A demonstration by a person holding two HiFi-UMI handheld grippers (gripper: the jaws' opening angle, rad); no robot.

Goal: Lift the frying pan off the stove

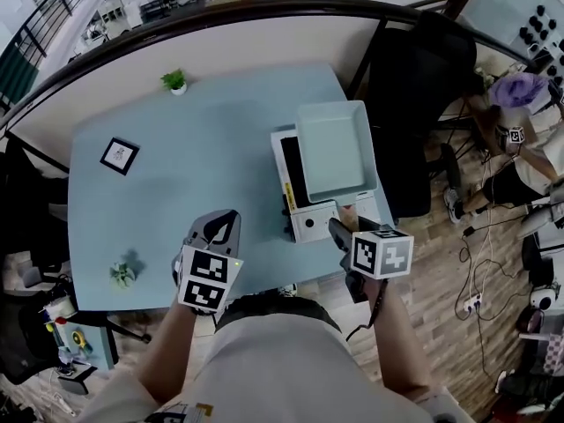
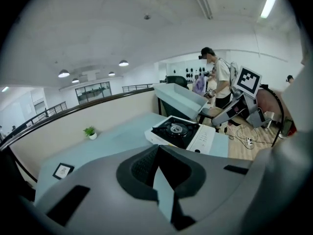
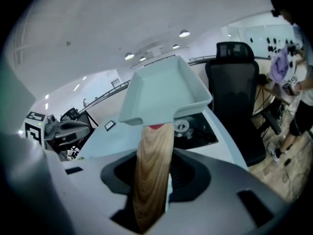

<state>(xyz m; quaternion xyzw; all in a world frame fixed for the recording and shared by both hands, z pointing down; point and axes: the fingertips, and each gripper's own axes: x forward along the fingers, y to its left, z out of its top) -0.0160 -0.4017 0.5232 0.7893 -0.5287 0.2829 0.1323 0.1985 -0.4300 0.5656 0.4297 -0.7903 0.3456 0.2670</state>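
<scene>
A pale teal square frying pan with a wooden handle hangs tilted above the white single-burner stove. In the right gripper view the bare burner shows beneath it. My right gripper is shut on the handle, which runs between its jaws. In the left gripper view the pan floats over the stove. My left gripper hovers over the table left of the stove, fingertips together and holding nothing.
The stove sits at the right edge of a light blue table. On it are a small potted plant, a framed card and another small plant. A black office chair stands to the right. A person stands beyond.
</scene>
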